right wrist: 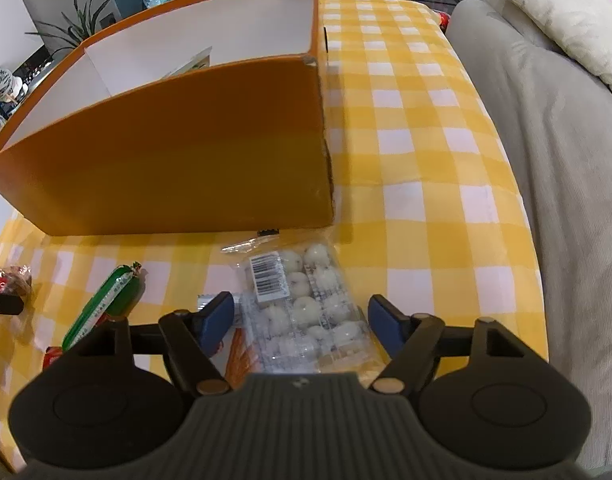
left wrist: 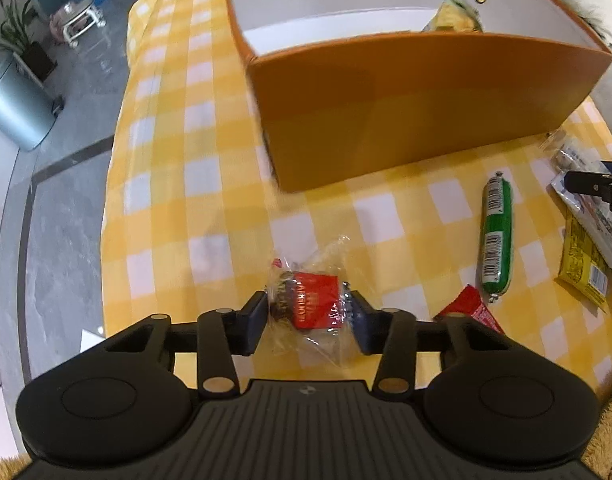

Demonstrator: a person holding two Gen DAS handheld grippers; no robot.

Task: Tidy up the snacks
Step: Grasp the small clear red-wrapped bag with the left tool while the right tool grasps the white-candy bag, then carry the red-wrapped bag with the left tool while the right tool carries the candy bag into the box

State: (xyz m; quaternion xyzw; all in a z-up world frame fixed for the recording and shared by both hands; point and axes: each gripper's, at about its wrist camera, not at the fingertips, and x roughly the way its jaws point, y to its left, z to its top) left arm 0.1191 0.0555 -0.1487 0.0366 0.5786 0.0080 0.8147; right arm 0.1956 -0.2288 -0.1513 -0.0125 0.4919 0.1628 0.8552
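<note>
My left gripper (left wrist: 307,312) is shut on a clear-wrapped snack with a red label (left wrist: 311,306), held just above the yellow checked cloth in front of the orange box (left wrist: 405,116). My right gripper (right wrist: 302,322) is open, its blue pads on either side of a clear pack of white round sweets (right wrist: 306,304) that lies on the cloth. The orange box (right wrist: 178,148) stands just beyond this pack. A yellow packet (left wrist: 457,20) leans inside the box.
A green sausage stick (left wrist: 495,236) (right wrist: 106,304), a red packet (left wrist: 471,308) and a yellow packet (left wrist: 581,264) lie on the cloth. A grey sofa (right wrist: 545,160) borders the table on the right. A metal bin (left wrist: 14,108) stands on the floor at the left.
</note>
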